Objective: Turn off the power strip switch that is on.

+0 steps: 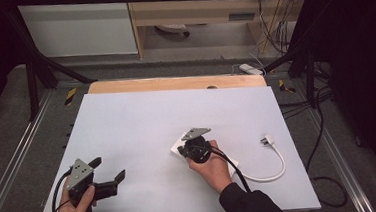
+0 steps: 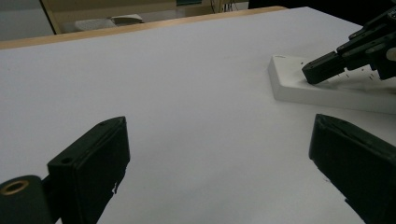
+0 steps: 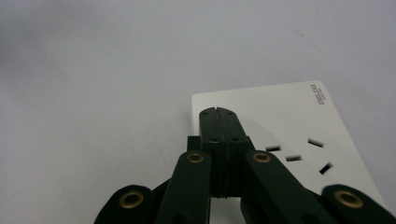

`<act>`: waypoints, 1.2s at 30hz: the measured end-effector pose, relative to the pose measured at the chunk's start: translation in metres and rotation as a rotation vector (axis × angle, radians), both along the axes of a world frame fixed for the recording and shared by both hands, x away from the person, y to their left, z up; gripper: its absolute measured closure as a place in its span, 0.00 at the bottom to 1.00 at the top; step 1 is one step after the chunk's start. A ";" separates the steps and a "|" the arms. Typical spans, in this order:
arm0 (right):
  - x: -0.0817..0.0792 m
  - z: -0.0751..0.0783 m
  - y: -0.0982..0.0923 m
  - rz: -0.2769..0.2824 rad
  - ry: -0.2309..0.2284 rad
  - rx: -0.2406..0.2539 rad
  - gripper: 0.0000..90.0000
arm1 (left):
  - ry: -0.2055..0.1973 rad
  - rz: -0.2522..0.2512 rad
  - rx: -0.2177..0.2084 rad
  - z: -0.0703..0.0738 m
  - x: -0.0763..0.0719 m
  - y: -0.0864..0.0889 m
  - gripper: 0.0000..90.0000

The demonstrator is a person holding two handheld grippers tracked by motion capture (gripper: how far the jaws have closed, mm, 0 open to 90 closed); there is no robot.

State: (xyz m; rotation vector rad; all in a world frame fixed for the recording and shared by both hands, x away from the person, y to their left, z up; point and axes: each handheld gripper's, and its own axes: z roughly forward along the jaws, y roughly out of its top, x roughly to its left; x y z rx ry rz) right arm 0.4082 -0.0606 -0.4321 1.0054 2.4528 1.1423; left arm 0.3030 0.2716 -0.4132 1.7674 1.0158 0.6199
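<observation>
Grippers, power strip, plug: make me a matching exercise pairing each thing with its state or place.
Things:
1. left gripper
2. right gripper
3. power strip
4. plug

States or places:
A. jaws closed together, tips over the strip's end
B. lying on the table right of the strip, at the end of the white cord
C. jaws wide apart, nothing between them
D. white, flat on the table, under the right gripper

Pairs: 1-C, 2-A, 3-D, 4-B

My left gripper (image 1: 111, 172) is black, capped by a grey triangular plate. My right gripper (image 3: 217, 113) shows brass pivots; its sleeve (image 1: 248, 204) is black.
</observation>
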 end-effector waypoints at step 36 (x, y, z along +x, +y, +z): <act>-0.009 0.016 -0.014 -0.003 -0.108 0.171 0.71 | -0.006 0.010 0.000 0.000 -0.001 0.001 0.06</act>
